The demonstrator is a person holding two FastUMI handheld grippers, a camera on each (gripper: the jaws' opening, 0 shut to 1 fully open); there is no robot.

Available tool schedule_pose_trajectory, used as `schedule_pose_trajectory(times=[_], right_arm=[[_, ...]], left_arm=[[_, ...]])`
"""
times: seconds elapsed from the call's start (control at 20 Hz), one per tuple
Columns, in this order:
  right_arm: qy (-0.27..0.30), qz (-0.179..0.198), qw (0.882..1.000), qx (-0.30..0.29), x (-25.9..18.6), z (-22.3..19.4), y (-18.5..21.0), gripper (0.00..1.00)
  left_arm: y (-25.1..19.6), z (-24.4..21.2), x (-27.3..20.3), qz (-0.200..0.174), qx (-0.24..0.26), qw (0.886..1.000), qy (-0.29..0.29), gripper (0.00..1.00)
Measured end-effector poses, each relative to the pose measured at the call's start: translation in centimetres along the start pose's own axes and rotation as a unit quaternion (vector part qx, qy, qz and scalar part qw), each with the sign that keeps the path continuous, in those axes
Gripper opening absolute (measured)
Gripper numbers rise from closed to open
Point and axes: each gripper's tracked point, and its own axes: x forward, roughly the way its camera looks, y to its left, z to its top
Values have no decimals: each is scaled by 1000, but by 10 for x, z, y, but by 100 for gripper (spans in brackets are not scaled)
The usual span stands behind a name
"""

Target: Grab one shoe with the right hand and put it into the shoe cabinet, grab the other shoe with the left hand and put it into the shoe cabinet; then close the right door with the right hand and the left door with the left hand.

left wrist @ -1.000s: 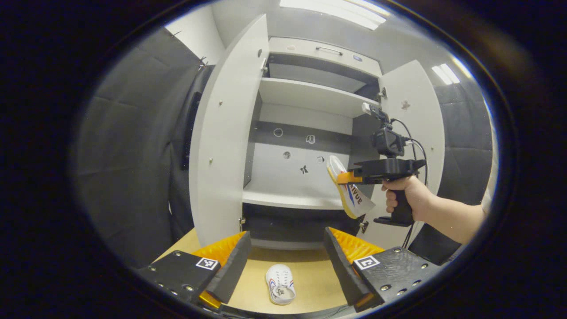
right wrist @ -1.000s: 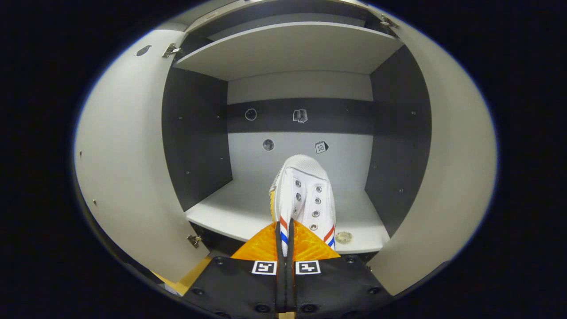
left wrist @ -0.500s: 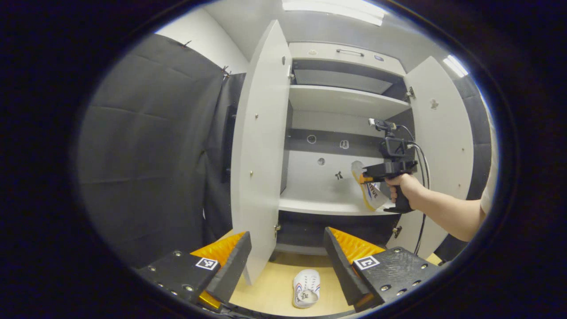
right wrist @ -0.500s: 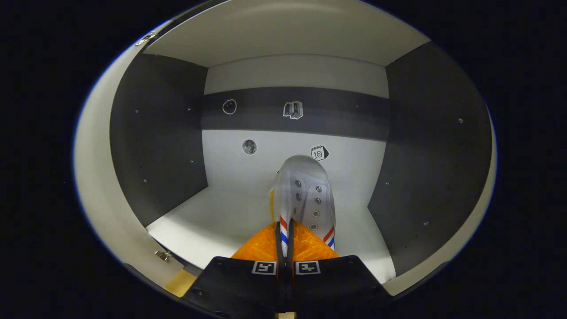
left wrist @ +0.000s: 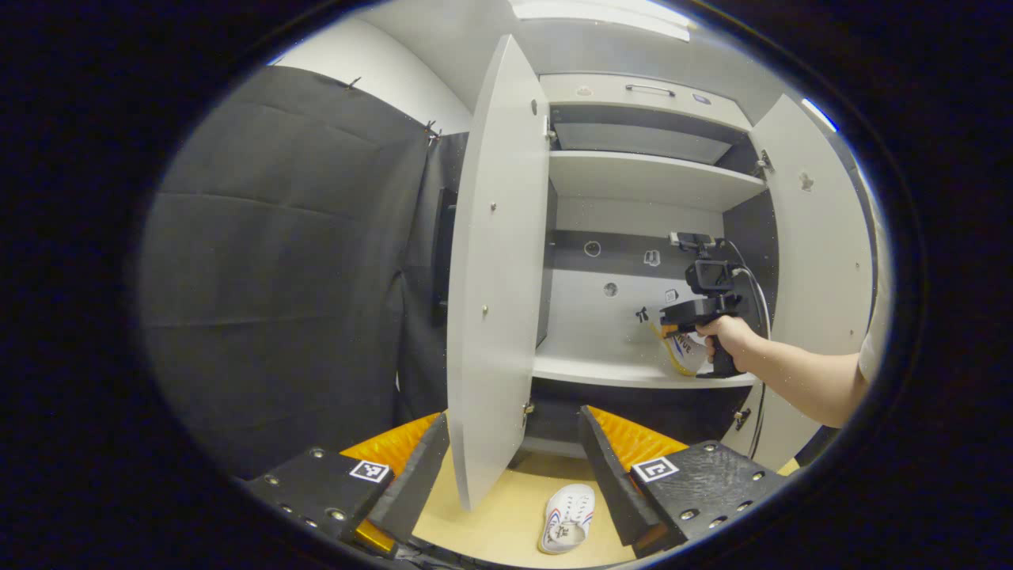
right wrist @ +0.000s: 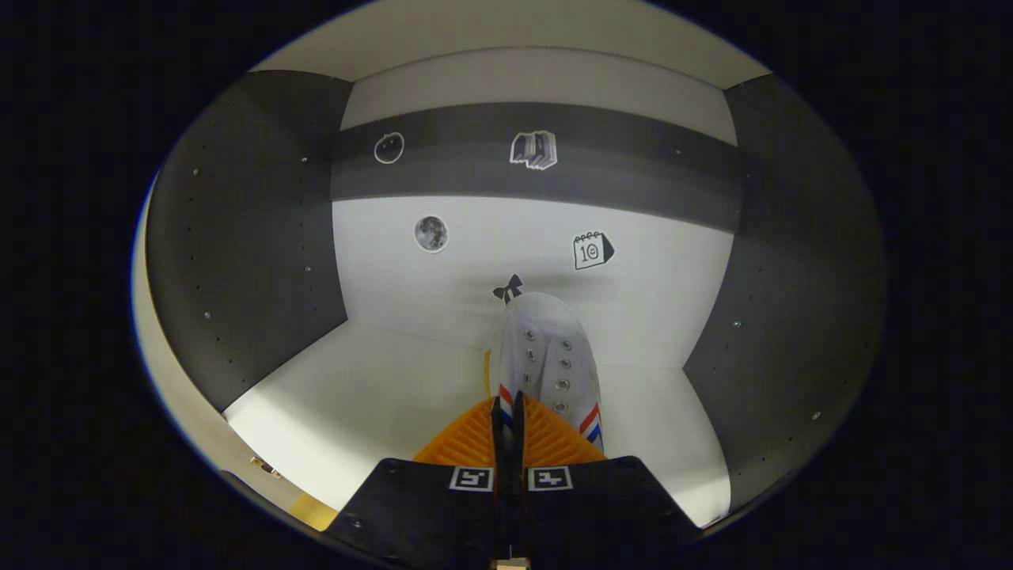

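My right gripper [right wrist: 507, 408] is shut on the rim of a white shoe [right wrist: 548, 358] with red and blue stripes, toe pointing at the cabinet's back wall, inside the middle compartment above the shelf [right wrist: 372, 396]. In the left gripper view that right gripper [left wrist: 671, 328] and the hand holding it reach into the cabinet with the shoe [left wrist: 687, 353] hanging tilted. The other white shoe [left wrist: 568, 518] lies on the wooden floor in front of the cabinet. My left gripper [left wrist: 513, 443] is open above it, with nothing between its fingers. Both cabinet doors stand open.
The left door [left wrist: 497, 261] juts out toward me, its edge just above the left gripper. The right door [left wrist: 819, 261] is swung wide beside the arm. An upper shelf [left wrist: 649, 178] and a top drawer [left wrist: 649, 91] sit above. Small stickers mark the back wall [right wrist: 506, 245].
The right gripper has carried the shoe deeper into the middle compartment and lower toward the shelf. The left gripper's view has swung left, so the cabinet and floor shoe sit farther right.
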Motion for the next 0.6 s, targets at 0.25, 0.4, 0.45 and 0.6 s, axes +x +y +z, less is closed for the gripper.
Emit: schedule_pose_trajectory(times=[0.25, 0.4, 0.45, 0.6], right_arm=[[16, 5, 1000, 3, 16, -10, 1, 5], [27, 32, 999, 14, 21, -17, 13, 17], [26, 34, 999, 11, 16, -16, 16, 35], [0, 44, 999, 2, -7, -10, 26, 79]], left_arm=[[-6, -3, 6, 11, 4, 1000, 5, 99], [-15, -10, 7, 11, 6, 1000, 11, 95], [-18, -12, 6, 9, 10, 1000, 12, 94], [-31, -28, 5, -5, 15, 999, 28, 94]])
